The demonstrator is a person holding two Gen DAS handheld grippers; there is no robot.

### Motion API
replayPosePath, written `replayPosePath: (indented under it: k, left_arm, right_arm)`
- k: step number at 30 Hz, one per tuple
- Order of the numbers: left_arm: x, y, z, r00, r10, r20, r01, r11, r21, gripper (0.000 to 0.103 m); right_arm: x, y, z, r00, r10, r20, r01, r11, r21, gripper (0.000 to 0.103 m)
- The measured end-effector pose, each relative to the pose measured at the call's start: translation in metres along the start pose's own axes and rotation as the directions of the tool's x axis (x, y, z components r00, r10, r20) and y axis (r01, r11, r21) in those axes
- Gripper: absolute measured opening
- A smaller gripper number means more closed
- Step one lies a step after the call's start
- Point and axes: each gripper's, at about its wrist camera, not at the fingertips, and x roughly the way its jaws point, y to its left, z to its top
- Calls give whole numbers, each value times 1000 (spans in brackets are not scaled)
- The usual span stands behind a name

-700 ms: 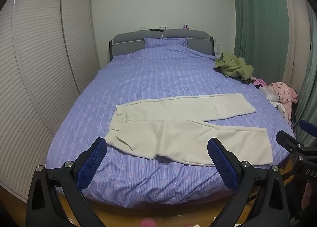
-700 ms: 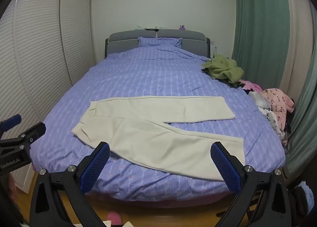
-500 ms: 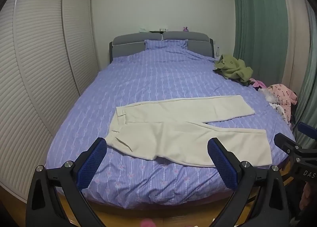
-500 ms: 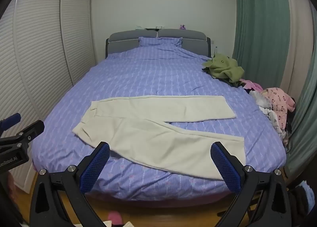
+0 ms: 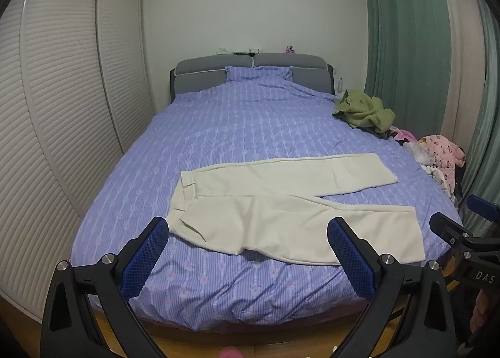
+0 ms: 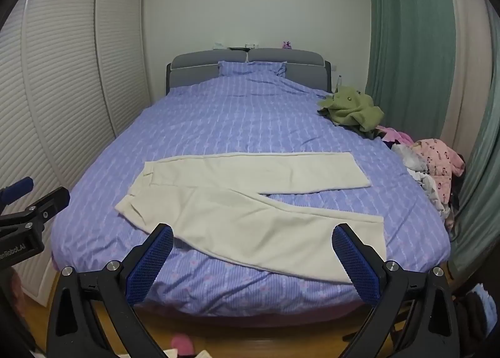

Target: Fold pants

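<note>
Tilting downward, both grippers (fingers (image 5: 147, 251) spread wide) face the pants (image 5: 281, 201).

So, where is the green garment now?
In both views the green garment lies crumpled at the bed's right edge, near the headboard and beside the green curtain.
</note>
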Motion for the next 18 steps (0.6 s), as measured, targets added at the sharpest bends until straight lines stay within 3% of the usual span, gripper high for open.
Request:
replayPosePath:
  k: [18]
  left_arm:
    - [-9, 3, 2, 1000, -8, 16, 8, 1000, 7, 103]
  right_arm:
    - [-4, -4, 1, 1000, 4, 7, -4, 1000, 7, 103]
